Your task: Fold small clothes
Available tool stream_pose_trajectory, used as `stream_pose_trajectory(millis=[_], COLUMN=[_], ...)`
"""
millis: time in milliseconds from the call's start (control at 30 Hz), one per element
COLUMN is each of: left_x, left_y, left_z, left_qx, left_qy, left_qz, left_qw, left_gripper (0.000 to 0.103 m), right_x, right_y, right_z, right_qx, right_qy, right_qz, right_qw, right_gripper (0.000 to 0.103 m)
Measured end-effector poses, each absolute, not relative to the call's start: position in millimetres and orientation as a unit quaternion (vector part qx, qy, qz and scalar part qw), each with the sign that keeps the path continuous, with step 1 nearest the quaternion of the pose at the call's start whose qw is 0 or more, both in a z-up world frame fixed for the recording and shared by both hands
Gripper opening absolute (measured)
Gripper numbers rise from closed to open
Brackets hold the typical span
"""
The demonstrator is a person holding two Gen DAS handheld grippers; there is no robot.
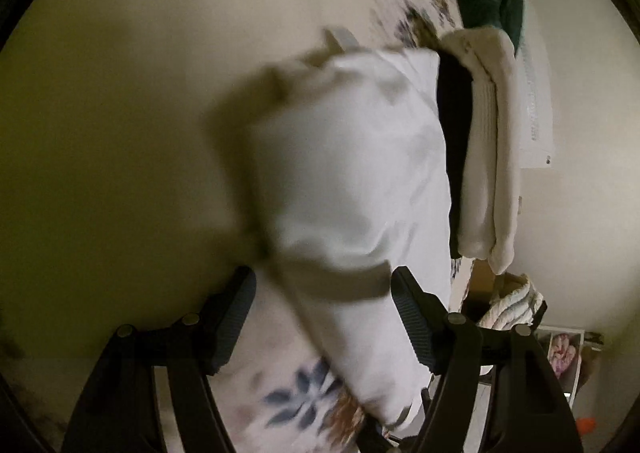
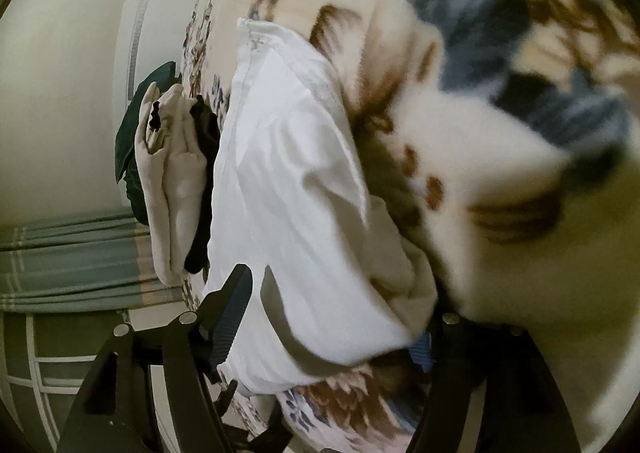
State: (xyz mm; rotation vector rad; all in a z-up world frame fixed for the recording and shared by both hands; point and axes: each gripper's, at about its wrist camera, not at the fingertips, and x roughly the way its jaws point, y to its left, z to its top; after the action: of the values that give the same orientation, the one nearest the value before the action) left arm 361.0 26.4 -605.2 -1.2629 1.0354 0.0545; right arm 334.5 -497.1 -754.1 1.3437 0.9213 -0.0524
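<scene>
My left gripper [image 1: 324,313] and right gripper [image 2: 332,317] both have jaws spread around the soft white folded cloth [image 1: 352,173] mid-frame on the flowery bedspread [image 2: 480,113], not pinching, so I think its fold could flop open.

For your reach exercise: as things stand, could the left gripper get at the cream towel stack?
Probably not directly. The white garment lies between the left gripper and the cream towel stack, which sits beyond it, so the gripper would have to go over or around.
</scene>
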Motion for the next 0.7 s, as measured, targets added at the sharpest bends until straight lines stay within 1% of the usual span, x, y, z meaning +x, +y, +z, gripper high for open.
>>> stream_pose_trajectory(millis=[167,267,400,433,467,500,533,600,633,700], left_x=[393.3,400.5,407.1,404.7,405.9,405.4,403.0,397.3,395.6,394.5], left_y=[29.4,22.7,13.4,13.4,12.6,13.0,13.5,17.4,18.0,14.4], left_z=[-609.0,-601.8,-596.0,-597.5,-597.5,-596.0,-593.6,-589.5,-584.1,-574.0], left_qx=[-0.581,-0.568,-0.546,-0.542,-0.536,-0.534,-0.527,-0.509,-0.504,-0.487], left_qy=[0.438,0.434,0.426,0.427,0.431,0.43,0.43,0.434,0.431,0.429], left_qz=[0.048,0.069,0.079,0.083,0.089,0.09,0.09,0.085,0.076,0.068], left_qw=[0.684,0.695,0.717,0.719,0.72,0.723,0.728,0.738,0.745,0.758], left_gripper=[0.07,0.07,0.07,0.065,0.063,0.054,0.035,0.017,0.013,0.012], right_x=[338.0,332.5,334.7,337.8,340.4,343.2,345.5,348.4,347.9,348.1], right_y=[-499.2,-498.9,-497.4,-496.4,-495.7,-495.0,-494.7,-494.1,-494.1,-492.6], right_z=[-757.4,-755.9,-758.6,-760.6,-761.1,-761.0,-759.7,-755.0,-752.8,-748.7], right_qx=[0.608,0.621,0.635,0.636,0.636,0.634,0.631,0.624,0.621,0.614], right_qy=[0.406,0.382,0.366,0.364,0.363,0.366,0.371,0.374,0.376,0.381], right_qz=[-0.022,-0.033,-0.047,-0.051,-0.056,-0.06,-0.062,-0.058,-0.057,-0.056], right_qw=[0.682,0.683,0.679,0.678,0.678,0.678,0.679,0.683,0.685,0.689], right_gripper=[0.075,0.069,0.069,0.069,0.068,0.059,0.045,0.031,0.029,0.029])
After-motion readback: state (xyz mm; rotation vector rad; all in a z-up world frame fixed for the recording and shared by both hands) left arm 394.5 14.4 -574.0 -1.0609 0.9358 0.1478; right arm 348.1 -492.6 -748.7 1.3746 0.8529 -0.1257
